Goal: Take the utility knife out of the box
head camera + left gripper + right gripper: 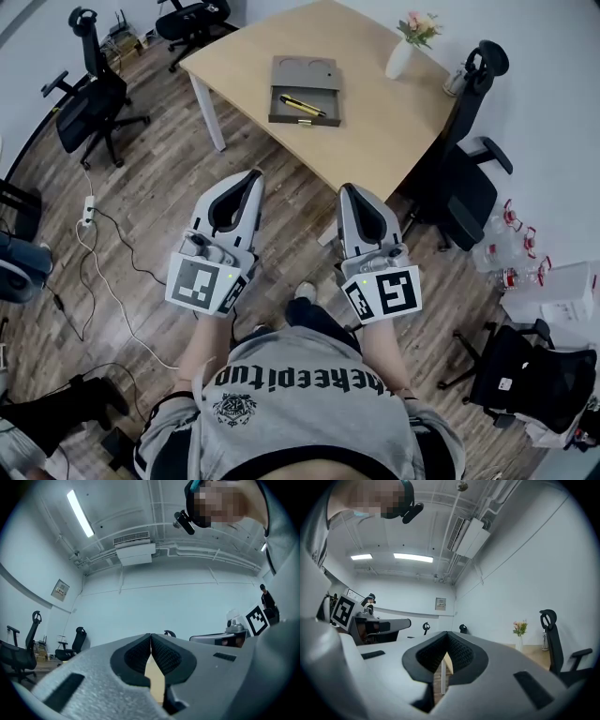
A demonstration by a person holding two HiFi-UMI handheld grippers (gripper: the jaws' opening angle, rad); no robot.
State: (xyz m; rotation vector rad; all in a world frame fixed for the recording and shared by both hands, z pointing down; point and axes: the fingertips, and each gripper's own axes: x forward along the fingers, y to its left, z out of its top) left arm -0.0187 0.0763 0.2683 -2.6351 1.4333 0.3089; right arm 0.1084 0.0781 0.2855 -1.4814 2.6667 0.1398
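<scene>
A yellow and black utility knife (303, 106) lies in the open drawer of a flat grey box (305, 90) on a light wooden table (375, 131). My left gripper (253, 177) and right gripper (347, 190) are held side by side over the wooden floor, well short of the table and pointing toward it. Both are shut with nothing between the jaws. In the left gripper view the left gripper's (150, 636) tips meet; in the right gripper view the right gripper's (447, 634) tips meet too. Neither gripper view shows the knife.
A white vase with flowers (404, 49) stands at the table's far right corner. Black office chairs (469, 178) stand right of the table, and others (89, 98) to its left. A power strip and cables (89, 211) lie on the floor at left.
</scene>
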